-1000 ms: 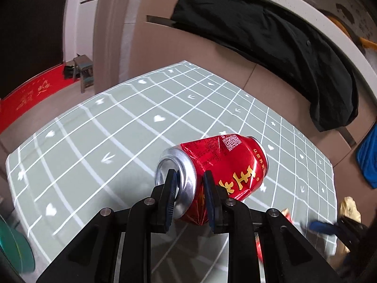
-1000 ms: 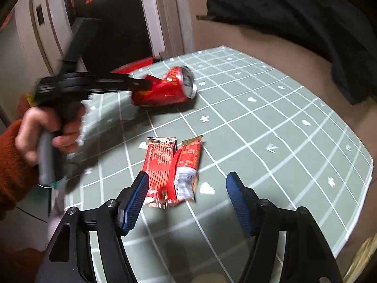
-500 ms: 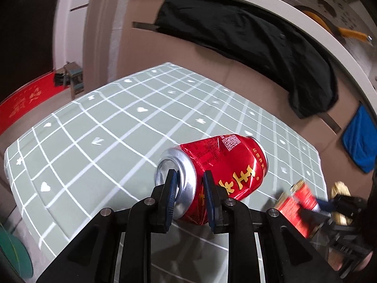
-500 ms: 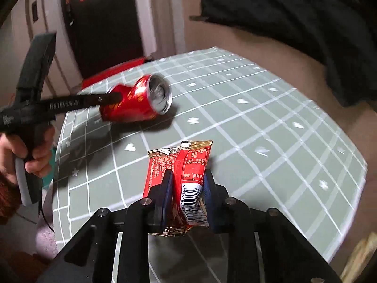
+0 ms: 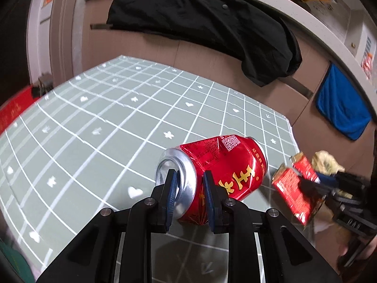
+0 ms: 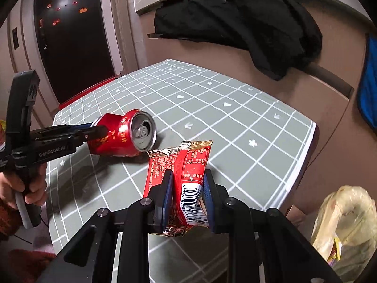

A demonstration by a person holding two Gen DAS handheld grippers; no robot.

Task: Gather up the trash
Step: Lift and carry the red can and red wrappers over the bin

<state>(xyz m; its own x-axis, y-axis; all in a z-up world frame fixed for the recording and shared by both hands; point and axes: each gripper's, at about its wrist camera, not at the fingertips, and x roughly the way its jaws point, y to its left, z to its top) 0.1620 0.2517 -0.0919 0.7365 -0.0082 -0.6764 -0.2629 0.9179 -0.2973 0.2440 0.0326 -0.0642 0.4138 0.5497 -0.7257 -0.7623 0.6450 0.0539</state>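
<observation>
pinching can (image 5: 221, 167) and wrapper (image 6: 186, 176)

The left claw (image 5: 189, 194) is closed, its two blue-padded fingers (image 5: 171, 195) pinching the rim end of a dented red can (image 5: 223, 165), which lies sideways in the grip; in the right wrist view the same claw reaches in from the left, and the person's left hand (image 6: 21, 188) is wrapped around its handle, with an orange-red sleeve at the wrist. The right claw (image 6: 187, 197) is closed too, its fingers (image 6: 167, 195) clamping a red snack wrapper (image 6: 188, 172) that stands upright between them.
</observation>
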